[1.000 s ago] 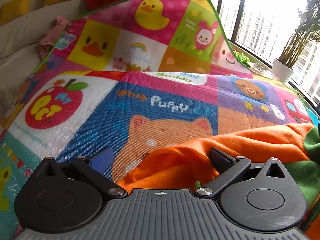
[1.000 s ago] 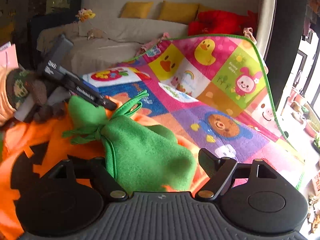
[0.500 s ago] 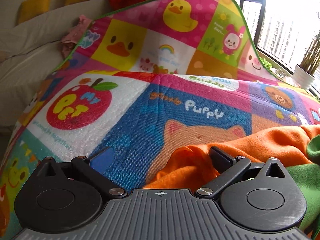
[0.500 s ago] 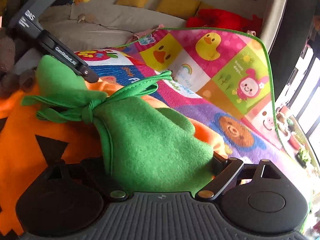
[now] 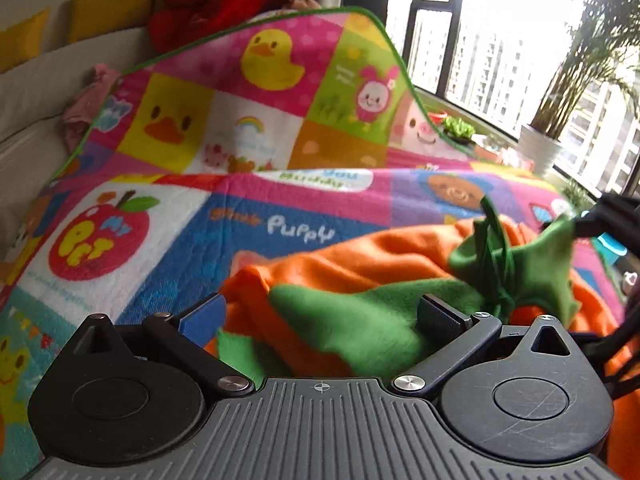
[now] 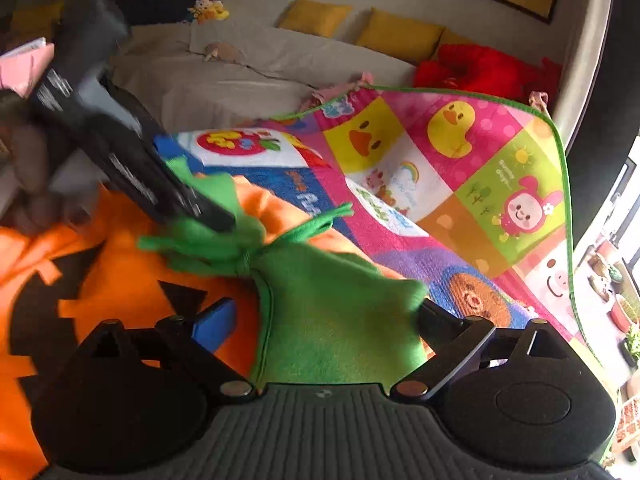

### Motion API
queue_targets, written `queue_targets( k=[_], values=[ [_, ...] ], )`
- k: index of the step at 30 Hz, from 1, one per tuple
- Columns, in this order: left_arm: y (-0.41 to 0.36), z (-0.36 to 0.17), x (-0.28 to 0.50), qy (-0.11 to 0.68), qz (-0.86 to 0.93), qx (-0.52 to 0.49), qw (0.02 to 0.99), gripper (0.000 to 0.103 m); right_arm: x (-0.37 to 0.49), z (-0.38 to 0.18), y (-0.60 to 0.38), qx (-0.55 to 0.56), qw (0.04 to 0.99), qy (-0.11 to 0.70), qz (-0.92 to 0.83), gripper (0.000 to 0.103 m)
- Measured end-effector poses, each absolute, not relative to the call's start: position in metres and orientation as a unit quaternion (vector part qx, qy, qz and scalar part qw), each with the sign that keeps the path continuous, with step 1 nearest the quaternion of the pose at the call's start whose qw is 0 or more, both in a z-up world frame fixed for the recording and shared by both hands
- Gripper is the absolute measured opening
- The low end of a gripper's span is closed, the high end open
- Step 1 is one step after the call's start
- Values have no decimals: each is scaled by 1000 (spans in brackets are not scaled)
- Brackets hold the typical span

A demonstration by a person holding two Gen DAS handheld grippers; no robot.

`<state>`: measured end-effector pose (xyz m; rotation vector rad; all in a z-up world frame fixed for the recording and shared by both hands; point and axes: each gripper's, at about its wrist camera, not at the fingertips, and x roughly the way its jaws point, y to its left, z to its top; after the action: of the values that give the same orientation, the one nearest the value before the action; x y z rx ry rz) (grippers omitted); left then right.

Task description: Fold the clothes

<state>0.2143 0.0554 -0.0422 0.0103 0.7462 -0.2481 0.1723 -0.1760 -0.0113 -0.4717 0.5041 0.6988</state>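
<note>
Play mat (image 5: 248,240) with cartoon squares is seen spread flat, its far edge propped up against the sofa (image 6: 256,68); everything below is placed relative to the mat. Sofa is seen behind the mat's raised edge, with yellow cushions (image 6: 400,34) and a red plush (image 6: 484,66) on it. Window with a potted plant (image 5: 540,152) is seen off the mat's right side in the left wrist view. Orange garment (image 5: 360,252) with black pumpkin-face patches (image 6: 36,308) is laid on the near part of the mat, bunched, not flat. Green collar piece (image 6: 336,312) with knotted ties (image 6: 240,248) is draped over the orange fabric. Left hand-held gripper (image 5: 320,316) is held low at the mat's near edge, fingers spread wide, orange and green fabric lying loose between them, not pinched. In the right wrist view the same left unit is seen as a blurred black bar with its tip at the green ties; contact cannot be confirmed. Right hand-held gripper (image 6: 324,324) is also spread wide, green collar bunched between the fingers and touching the right finger (image 6: 440,316); the blue-padded left finger (image 6: 212,322) is seen clear of the green, against orange fabric.
</note>
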Motion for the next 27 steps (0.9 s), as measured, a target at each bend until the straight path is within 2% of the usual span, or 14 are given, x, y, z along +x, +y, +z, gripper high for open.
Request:
queue_targets(
  k=[5, 7, 9, 11, 13, 19, 23, 27],
  values=[
    [57, -63, 219, 390, -113, 5, 914, 103, 154, 36, -207, -140, 889, 206, 385, 100],
    [59, -62, 217, 389, -113, 3, 914, 103, 171, 39, -211, -85, 898, 228, 366, 99],
    [60, -61, 216, 389, -112, 1, 914, 103, 195, 34, -210, -43, 903, 263, 337, 87],
    [66, -53, 213, 382, -113, -14, 917, 103, 221, 23, -209, -10, 903, 301, 305, 62],
    [75, -41, 209, 371, -114, -37, 921, 103, 248, 11, -210, 20, 898, 336, 283, 52],
    [72, -15, 190, 352, -199, -104, 909, 103, 302, -8, -195, -7, 898, 356, 259, 52],
    [47, -30, 187, 374, -273, -117, 879, 103, 323, -15, -164, -36, 872, 378, 310, 52],
    [38, -52, 190, 402, -262, -103, 871, 103, 332, -33, -132, -77, 840, 409, 347, 53]
  ],
)
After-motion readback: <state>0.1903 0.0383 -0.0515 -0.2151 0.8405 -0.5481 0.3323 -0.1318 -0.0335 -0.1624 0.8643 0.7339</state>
